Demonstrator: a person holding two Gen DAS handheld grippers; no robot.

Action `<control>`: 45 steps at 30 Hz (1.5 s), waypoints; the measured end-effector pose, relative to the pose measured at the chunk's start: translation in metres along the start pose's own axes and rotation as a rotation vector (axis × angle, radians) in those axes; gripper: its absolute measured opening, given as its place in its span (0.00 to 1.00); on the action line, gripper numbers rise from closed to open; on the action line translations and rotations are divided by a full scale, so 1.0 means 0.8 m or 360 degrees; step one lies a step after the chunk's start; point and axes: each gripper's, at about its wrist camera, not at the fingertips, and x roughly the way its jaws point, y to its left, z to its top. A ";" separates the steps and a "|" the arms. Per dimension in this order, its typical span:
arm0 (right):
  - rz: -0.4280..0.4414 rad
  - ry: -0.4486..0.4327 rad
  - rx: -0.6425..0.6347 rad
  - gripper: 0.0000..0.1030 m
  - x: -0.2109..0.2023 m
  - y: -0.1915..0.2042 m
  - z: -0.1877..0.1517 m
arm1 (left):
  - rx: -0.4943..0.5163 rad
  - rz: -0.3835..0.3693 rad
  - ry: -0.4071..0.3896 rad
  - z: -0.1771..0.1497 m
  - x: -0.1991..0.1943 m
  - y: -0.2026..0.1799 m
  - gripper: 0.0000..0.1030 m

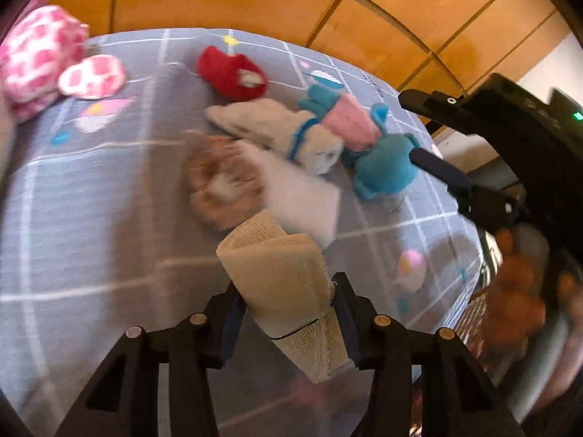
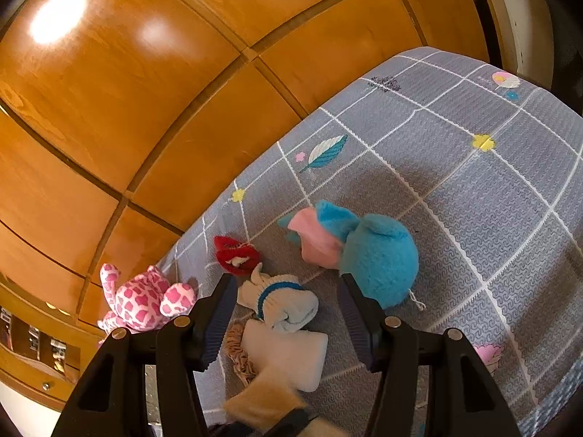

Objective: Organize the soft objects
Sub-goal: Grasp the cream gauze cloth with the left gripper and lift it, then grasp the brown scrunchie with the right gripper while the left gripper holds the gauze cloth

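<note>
My left gripper (image 1: 288, 302) is shut on a beige mesh cloth roll (image 1: 280, 273) and holds it above the grey patterned mat (image 1: 91, 218). My right gripper (image 2: 284, 302) is open and empty, hovering over a white sock with a blue band (image 2: 280, 298) beside a blue and pink plush (image 2: 371, 255). The right gripper also shows in the left wrist view (image 1: 437, 167), close to the blue plush (image 1: 382, 167). A white sponge block (image 1: 298, 196) (image 2: 288, 353), a tan scrunchie (image 1: 222, 182), and a red sock (image 1: 233, 73) (image 2: 237, 255) lie on the mat.
A pink spotted plush (image 1: 40, 58) (image 2: 142, 298) sits at the mat's edge. Orange wooden panels (image 2: 145, 91) back the mat. A basket with a brown plush (image 1: 517, 291) stands at the right in the left wrist view.
</note>
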 end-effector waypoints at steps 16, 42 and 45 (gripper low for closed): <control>-0.0136 0.0422 -0.0727 0.48 0.065 0.107 -0.057 | 0.0058 0.0214 -0.0155 -0.068 -0.043 0.077 0.45; -0.0128 0.0831 -0.1098 0.11 0.156 0.152 -0.124 | 0.0094 0.0188 -0.0232 -0.087 -0.052 0.081 0.45; -0.0123 0.0834 -0.1079 0.11 0.156 0.149 -0.125 | 0.0118 0.0206 -0.0233 -0.089 -0.053 0.077 0.44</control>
